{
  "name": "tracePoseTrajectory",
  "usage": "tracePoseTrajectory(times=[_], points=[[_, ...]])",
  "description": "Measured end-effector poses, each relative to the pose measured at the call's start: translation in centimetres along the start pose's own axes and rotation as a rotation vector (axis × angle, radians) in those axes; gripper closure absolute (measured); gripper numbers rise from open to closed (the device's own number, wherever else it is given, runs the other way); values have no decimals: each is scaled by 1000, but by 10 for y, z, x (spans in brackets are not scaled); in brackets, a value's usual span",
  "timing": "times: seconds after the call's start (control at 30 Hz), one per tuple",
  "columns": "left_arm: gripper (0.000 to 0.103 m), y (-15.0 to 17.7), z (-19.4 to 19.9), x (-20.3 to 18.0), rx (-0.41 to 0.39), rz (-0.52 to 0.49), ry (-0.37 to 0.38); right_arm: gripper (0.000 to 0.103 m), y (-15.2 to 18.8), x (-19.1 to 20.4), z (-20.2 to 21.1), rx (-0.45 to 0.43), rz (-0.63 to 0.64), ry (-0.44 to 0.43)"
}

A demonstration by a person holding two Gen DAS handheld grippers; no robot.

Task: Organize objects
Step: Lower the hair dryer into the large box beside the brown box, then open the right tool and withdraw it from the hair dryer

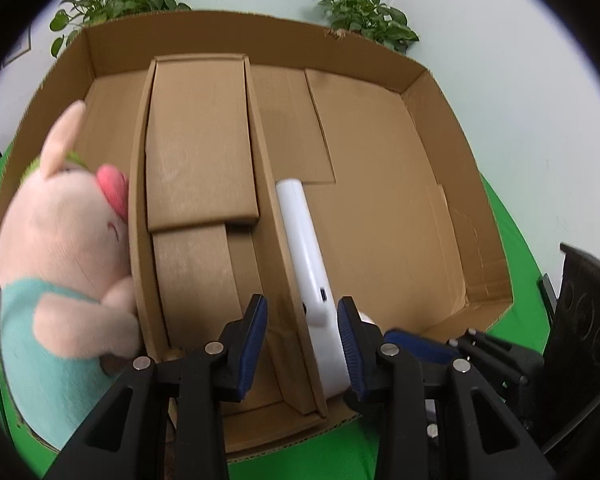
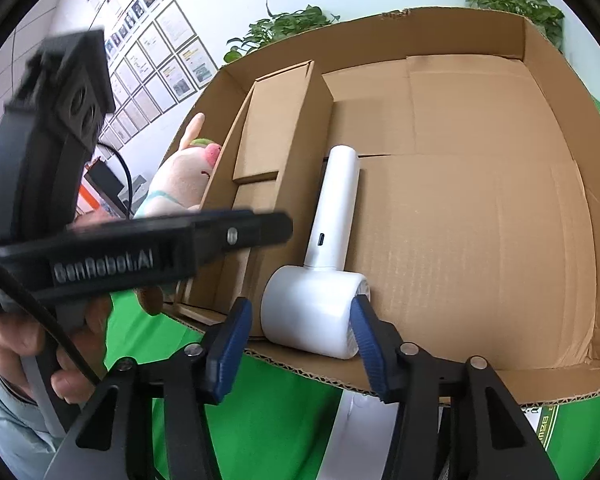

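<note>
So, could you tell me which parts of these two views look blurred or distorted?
Left wrist view: the plush pig is smeared with blur, and the cardboard box walls bow under fisheye. Right wrist view: the left tool is blurred, while the white device stays sharp.

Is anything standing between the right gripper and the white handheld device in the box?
Nothing visible does. The right gripper is open, and the white handheld device lies in the cardboard box with its round head directly between the fingers.

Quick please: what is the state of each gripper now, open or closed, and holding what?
Left gripper: open, holding nothing.
Right gripper: open around the white device, not clamped.
</note>
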State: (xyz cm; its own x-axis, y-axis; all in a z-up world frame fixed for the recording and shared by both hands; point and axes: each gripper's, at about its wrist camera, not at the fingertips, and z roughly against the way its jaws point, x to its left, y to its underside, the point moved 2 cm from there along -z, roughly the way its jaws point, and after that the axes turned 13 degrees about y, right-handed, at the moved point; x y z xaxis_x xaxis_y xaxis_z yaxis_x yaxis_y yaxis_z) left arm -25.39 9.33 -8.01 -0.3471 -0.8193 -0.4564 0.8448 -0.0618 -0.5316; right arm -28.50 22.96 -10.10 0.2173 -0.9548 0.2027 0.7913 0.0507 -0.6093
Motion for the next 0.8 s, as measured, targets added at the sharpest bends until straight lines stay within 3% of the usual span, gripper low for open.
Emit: tracePoseTrajectory(times=[0.13, 0.2, 0.27, 0.33, 0.4, 0.43, 0.5, 0.53, 0.57, 0.63, 0.8], points=[[68, 8, -3, -3, 6, -9, -2, 54, 7, 2, 2, 20, 6, 23], [68, 11, -2, -5, -6, -29, -16, 52, 9, 0, 2, 3, 2, 85], [68, 13, 6, -9, -45, -50, -35, 38, 7, 4, -1, -27, -7, 130], [68, 15, 19, -17, -109, -92, -78, 10, 9, 3, 14, -88, -7, 177], [67, 17, 34, -25, -179, -135, -123, 1, 7, 5, 28, -149, 13, 226], [64, 18, 41, -29, -208, -155, -149, 1, 8, 6, 35, -168, 21, 240], [31, 22, 56, -39, -274, -181, -206, 1, 10, 7, 48, -201, 28, 268], [24, 24, 64, -44, -320, -189, -226, 1, 10, 8, 52, -212, 28, 281], [22, 29, 75, -50, -386, -204, -247, 1, 12, 8, 57, -223, 27, 293], [22, 34, 85, -57, -434, -220, -271, 1, 16, 11, 66, -253, 25, 313], [22, 47, 99, -68, -469, -222, -270, 1, 26, 15, 89, -290, 37, 342]])
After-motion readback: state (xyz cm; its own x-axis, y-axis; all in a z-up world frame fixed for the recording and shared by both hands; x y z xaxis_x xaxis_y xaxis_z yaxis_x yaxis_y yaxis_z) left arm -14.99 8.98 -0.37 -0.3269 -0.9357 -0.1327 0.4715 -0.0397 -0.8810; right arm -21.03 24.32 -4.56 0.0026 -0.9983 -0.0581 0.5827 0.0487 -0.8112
